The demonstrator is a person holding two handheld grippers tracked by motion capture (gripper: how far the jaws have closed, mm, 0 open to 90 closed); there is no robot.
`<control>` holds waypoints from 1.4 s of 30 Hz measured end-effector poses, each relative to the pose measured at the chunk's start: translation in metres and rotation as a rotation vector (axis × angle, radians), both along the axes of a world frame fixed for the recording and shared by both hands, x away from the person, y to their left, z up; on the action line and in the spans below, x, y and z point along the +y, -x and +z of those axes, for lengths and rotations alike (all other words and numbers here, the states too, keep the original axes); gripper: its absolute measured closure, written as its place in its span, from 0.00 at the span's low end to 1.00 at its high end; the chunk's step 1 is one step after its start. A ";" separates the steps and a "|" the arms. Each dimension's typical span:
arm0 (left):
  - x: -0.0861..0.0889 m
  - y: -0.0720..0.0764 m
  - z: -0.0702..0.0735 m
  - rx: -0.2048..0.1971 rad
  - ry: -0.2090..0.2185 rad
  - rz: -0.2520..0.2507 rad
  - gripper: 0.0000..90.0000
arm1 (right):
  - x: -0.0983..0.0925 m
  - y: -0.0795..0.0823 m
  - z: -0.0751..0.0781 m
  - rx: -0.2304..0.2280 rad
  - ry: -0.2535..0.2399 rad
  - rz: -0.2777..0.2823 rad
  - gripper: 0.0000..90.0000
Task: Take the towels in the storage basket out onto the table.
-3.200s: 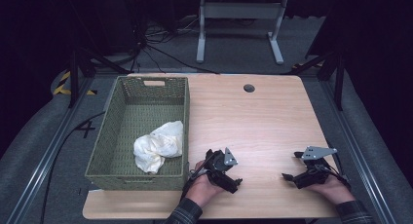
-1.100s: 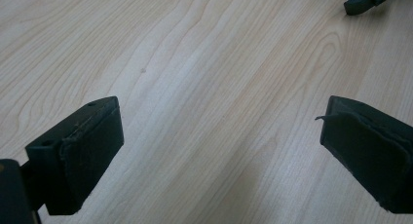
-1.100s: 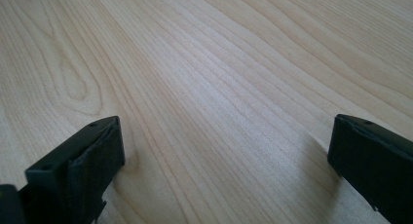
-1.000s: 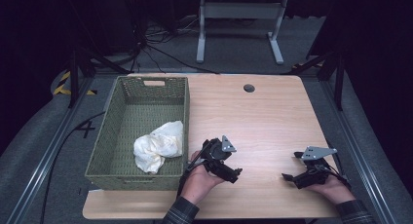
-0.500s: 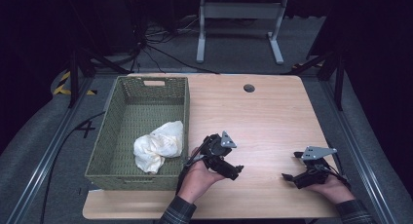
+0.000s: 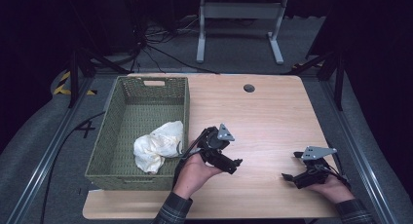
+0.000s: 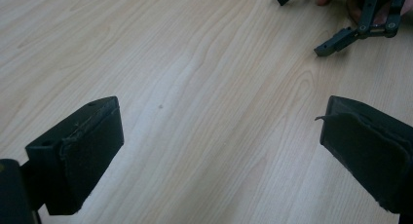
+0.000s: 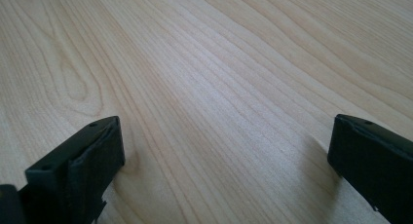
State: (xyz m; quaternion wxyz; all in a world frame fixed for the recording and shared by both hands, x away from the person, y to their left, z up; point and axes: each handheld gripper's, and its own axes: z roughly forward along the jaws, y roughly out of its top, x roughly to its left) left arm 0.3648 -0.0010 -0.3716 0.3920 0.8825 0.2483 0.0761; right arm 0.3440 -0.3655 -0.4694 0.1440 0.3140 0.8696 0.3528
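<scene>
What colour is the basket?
Olive green basket, woven pattern; the high view shows it best.

A crumpled white cloth lies bunched inside the green woven basket, pressed against its wall at about 3 o'clock and toward the 6 o'clock end. Its folds heap unevenly, one lobe rising near the rim. The basket, rectangular with a handle slot at its 12 o'clock end, sits on the desk along the 9 o'clock edge.
</scene>
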 end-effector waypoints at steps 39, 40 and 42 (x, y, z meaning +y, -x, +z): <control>0.095 -0.023 0.035 -0.018 0.032 0.139 0.06 | 0.000 -0.001 0.000 0.001 -0.003 -0.011 0.00; 0.097 -0.023 0.035 -0.020 0.032 0.145 0.06 | 0.000 -0.001 0.000 0.001 -0.003 -0.013 0.00; 0.102 -0.023 0.034 -0.018 0.039 0.156 0.06 | 0.000 -0.001 0.000 -0.001 -0.003 -0.015 0.00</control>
